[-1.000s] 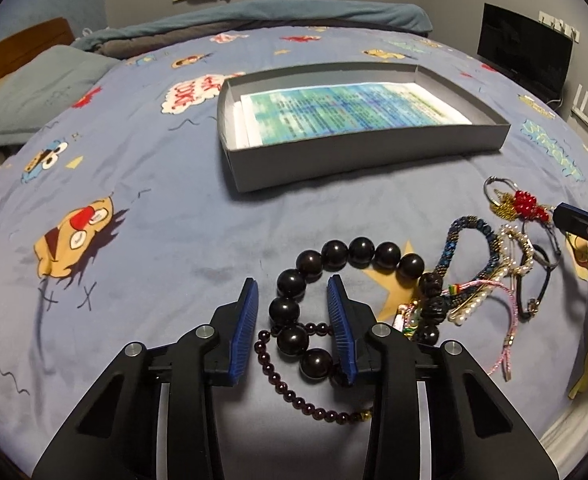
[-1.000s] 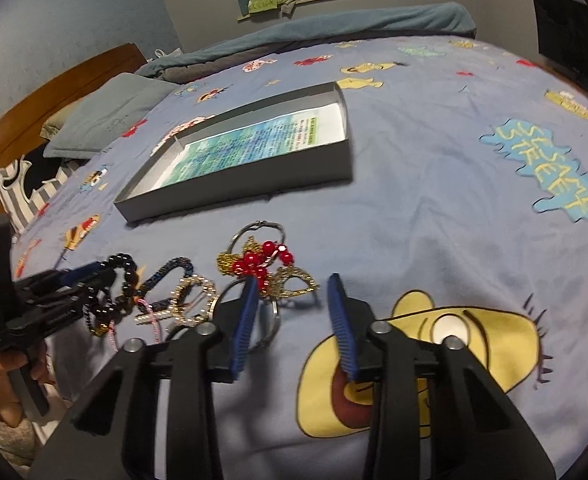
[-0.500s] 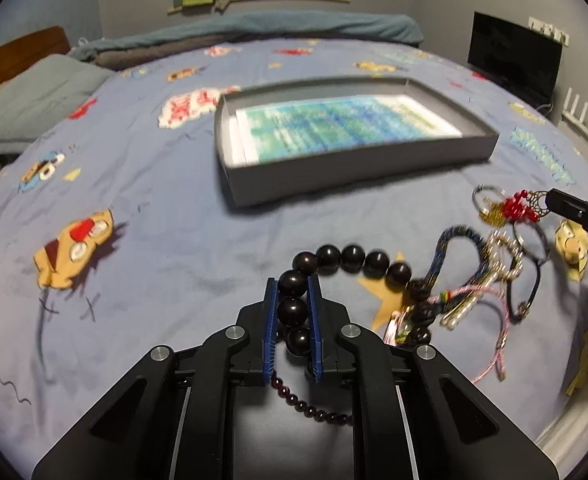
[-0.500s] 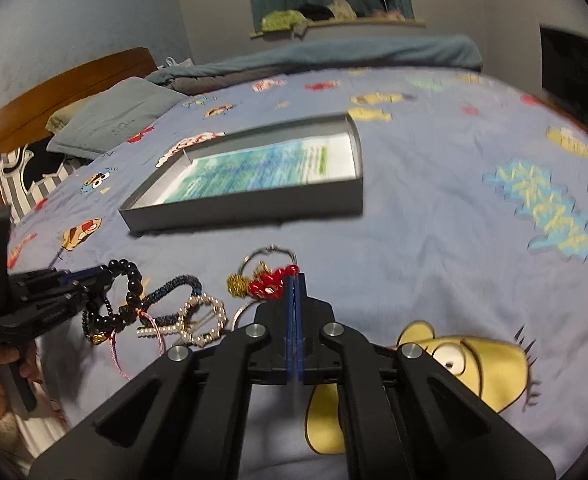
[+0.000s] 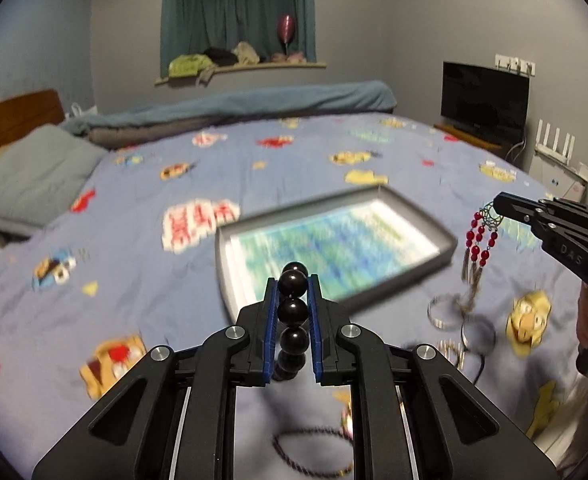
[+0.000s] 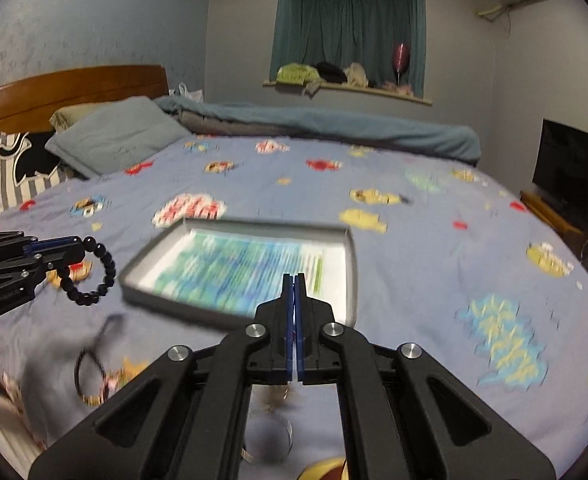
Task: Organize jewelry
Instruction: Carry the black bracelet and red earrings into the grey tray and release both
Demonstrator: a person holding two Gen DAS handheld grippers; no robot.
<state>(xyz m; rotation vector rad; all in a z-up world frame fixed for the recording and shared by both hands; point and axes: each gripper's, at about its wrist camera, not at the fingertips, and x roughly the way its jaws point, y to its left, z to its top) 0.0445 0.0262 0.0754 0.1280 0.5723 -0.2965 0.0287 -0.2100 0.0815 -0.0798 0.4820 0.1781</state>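
My left gripper (image 5: pixel 292 284) is shut on a black bead bracelet (image 5: pixel 292 307) and holds it above the bed; it hangs as a loop in the right wrist view (image 6: pixel 94 276). My right gripper (image 6: pixel 294 280) is shut on a red bead earring (image 5: pixel 478 240) with feather tassels, which dangles from its tips in the left wrist view. A shallow grey box (image 5: pixel 449 249) lined with blue-green printed paper lies on the bed ahead of both grippers; it also shows in the right wrist view (image 6: pixel 351 264).
Several pieces of jewelry stay on the blue cartoon bedsheet (image 5: pixel 142 240): a silver bangle (image 5: pixel 439 312), a black cord loop (image 5: pixel 478 330) and a thin dark bead string (image 5: pixel 313 452). A pillow (image 6: pixel 114 136) and headboard lie far left, a TV (image 5: pixel 485 100) right.
Both grippers have lifted off the bed with their pieces and risen toward the box. One second ago both were open over the jewelry pile; half a second ago they had closed.
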